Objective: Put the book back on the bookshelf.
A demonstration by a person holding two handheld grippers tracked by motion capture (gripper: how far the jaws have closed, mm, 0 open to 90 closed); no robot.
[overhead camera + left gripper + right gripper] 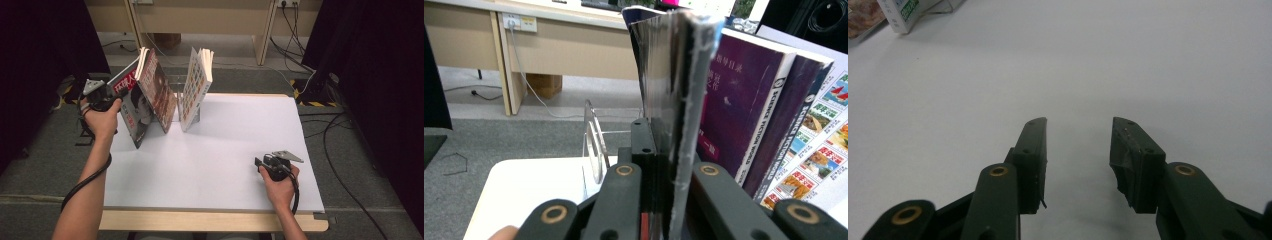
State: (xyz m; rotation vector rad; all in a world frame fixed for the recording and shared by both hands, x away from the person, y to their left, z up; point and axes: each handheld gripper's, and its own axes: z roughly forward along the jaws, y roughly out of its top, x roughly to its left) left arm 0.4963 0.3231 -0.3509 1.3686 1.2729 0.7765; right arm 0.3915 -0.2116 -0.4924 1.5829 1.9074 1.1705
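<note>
At desk rear-left, our left gripper [116, 95] clamps the magazine [131, 102] to steady it upright; right gripper [263, 163] idles w/ jaws released.

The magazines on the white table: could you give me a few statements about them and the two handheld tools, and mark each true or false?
1. The left tool is shut on a magazine. True.
2. The right tool holds a book. False: its jaws are open with nothing between them, over the white table.
3. The magazines lie flat in a stack. False: they stand leaning, on edge.
4. A clear stand sits beside the gripped magazine. True.
</note>
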